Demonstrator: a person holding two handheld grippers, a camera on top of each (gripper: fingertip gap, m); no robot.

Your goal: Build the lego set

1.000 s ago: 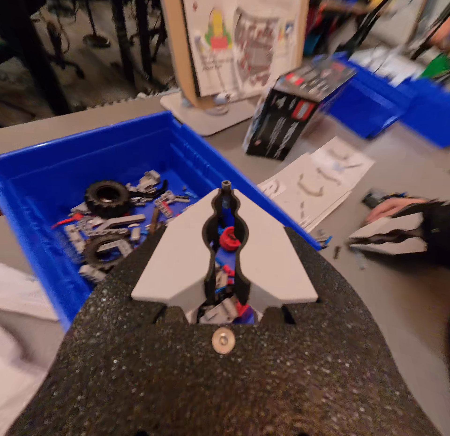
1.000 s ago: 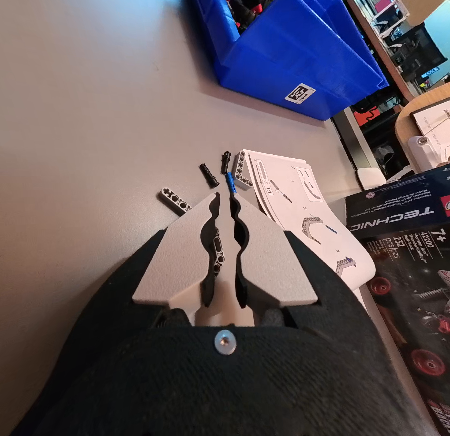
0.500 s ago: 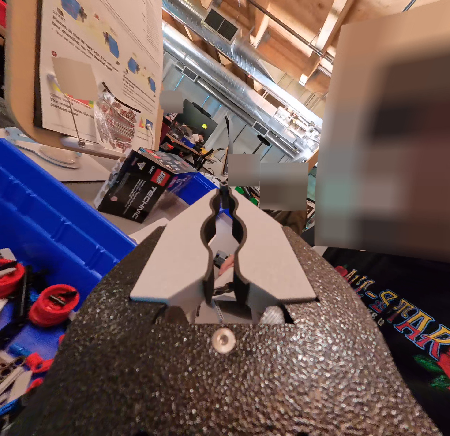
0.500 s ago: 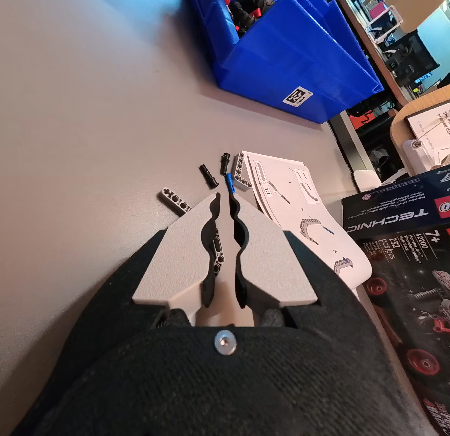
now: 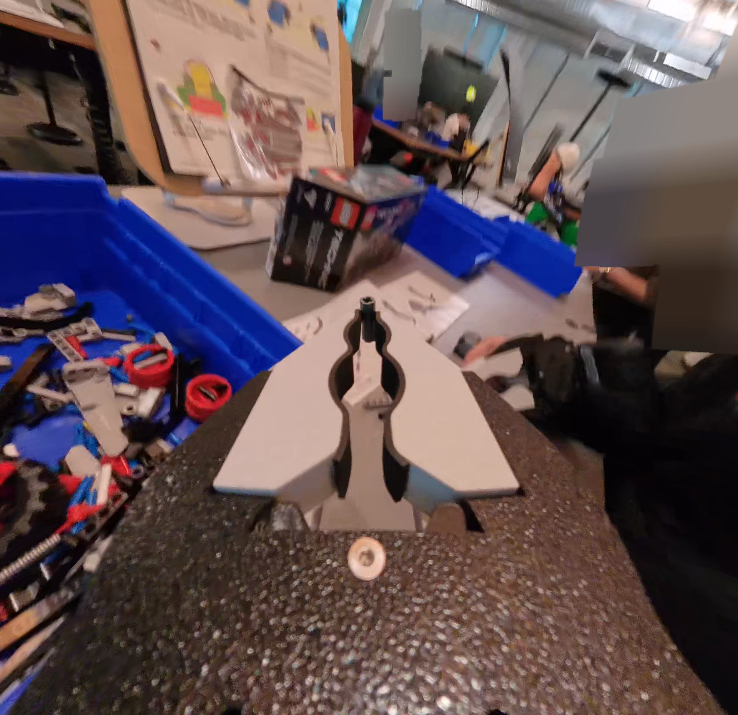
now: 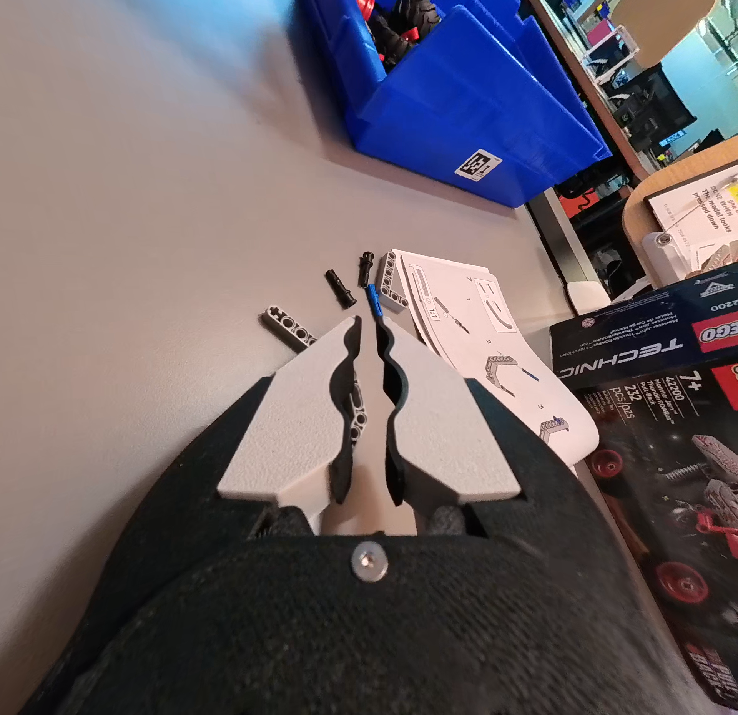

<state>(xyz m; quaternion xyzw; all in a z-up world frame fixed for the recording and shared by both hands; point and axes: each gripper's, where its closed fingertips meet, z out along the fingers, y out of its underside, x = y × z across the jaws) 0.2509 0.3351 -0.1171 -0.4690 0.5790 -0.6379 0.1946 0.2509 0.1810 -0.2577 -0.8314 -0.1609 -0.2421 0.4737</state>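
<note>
My left gripper [image 5: 367,320] is shut on a small dark pin [image 5: 366,310] that sticks out past its tips. It is held in the air over the near rim of the blue parts bin [image 5: 207,296]. My right gripper [image 6: 368,324] is low over the grey table with its jaws slightly apart and empty. Just past its tips lies a blue pin [image 6: 373,300]. Two black pins [image 6: 339,289] [image 6: 365,267] and a grey beam [image 6: 288,328] lie near it. Another grey beam [image 6: 358,412] shows between the fingers. A light grey beam [image 6: 389,284] rests at the edge of the instruction sheet [image 6: 479,336].
The bin holds red hubs [image 5: 148,363], tyres and several loose parts. The black set box [image 5: 339,236] [image 6: 659,436] stands beside the sheets. More blue bins [image 6: 459,109] [image 5: 451,233] sit farther back. A poster board [image 5: 239,77] stands behind. A person's hand [image 5: 483,346] shows at the right.
The left gripper has swung with the pin: from over the bin, up toward the room, now back down toward the table right of the bin. The right gripper has barely moved.
</note>
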